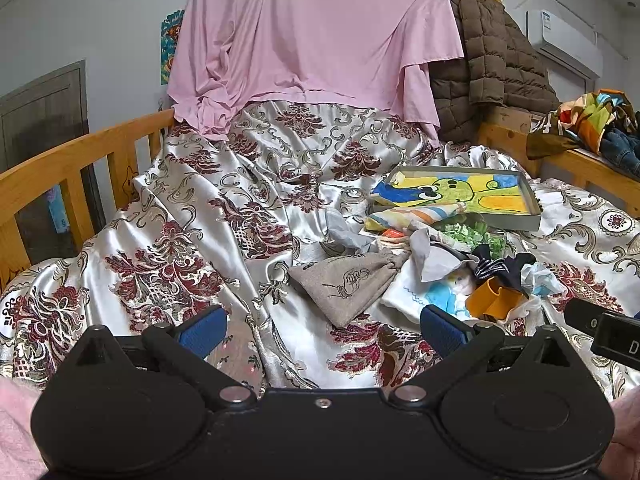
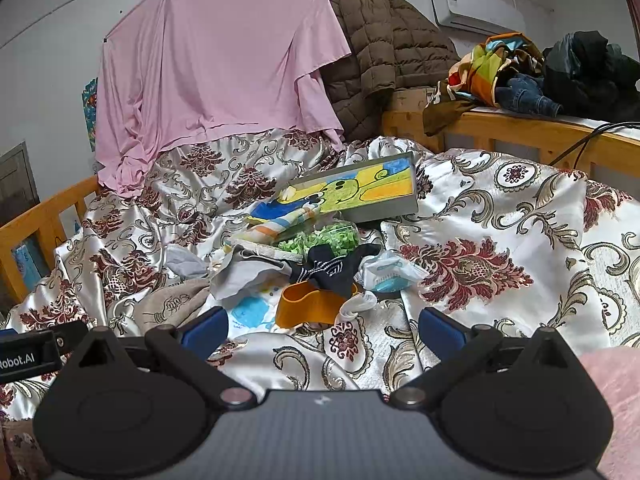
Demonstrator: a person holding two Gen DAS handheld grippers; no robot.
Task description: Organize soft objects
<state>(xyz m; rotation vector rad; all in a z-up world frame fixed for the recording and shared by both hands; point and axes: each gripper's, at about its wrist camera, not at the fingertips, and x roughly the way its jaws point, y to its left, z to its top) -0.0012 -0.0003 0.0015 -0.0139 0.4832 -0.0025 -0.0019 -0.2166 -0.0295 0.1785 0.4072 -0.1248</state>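
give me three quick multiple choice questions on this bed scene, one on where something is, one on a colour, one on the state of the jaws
1. Where does the grey cloth pouch with line drawing lie?
A. on the patterned satin bedspread
B. on the wooden side rail
C. inside the picture tray

2. What colour is the sheet hung behind the bed?
A. green
B. pink
C. black

3. How do the left gripper and right gripper stand?
A. both shut on cloth
B. one shut, one open
C. both open, holding nothing

Answers:
1 A, the pouch rests on the bedspread left of the clutter.
2 B, the draped sheet is plainly pink.
3 C, each wrist view shows the jaws wide apart with only bedding between.
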